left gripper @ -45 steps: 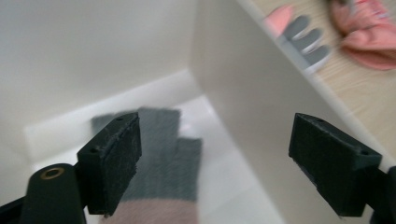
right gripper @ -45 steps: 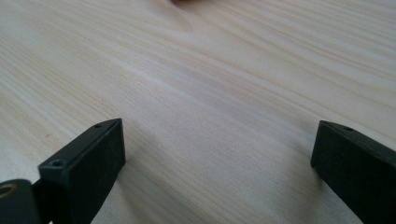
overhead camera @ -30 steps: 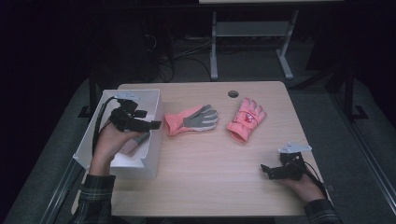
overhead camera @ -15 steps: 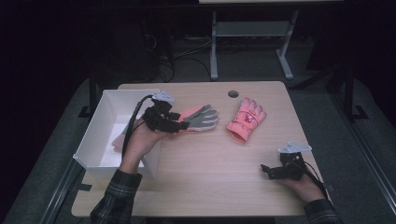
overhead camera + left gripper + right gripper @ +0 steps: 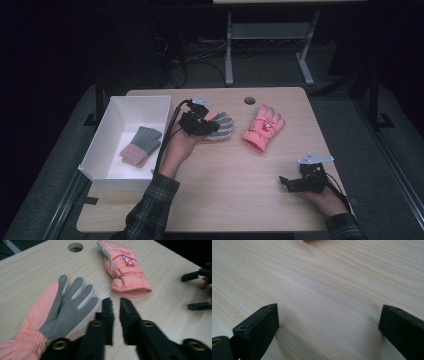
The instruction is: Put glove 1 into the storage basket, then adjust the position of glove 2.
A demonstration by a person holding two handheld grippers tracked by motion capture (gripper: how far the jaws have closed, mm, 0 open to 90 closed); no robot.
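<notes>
Gloves on pale wood table (image 5: 225,200), dark room around it.

High view: white bin (image 5: 100,155) at the table's left edge, grey carpet and a metal stand behind; left gripper (image 5: 212,131) over the palm-up glove (image 5: 223,128), right gripper (image 5: 284,181) resting well apart near the front right corner.
Left gripper view: jaws just closed, nearly together, nothing between; palm-up glove (image 5: 67,307) just beside, second pink glove (image 5: 125,270) farther off by a cable hole (image 5: 75,247).
Right gripper view: jaws wide apart over bare woodgrain.
</notes>
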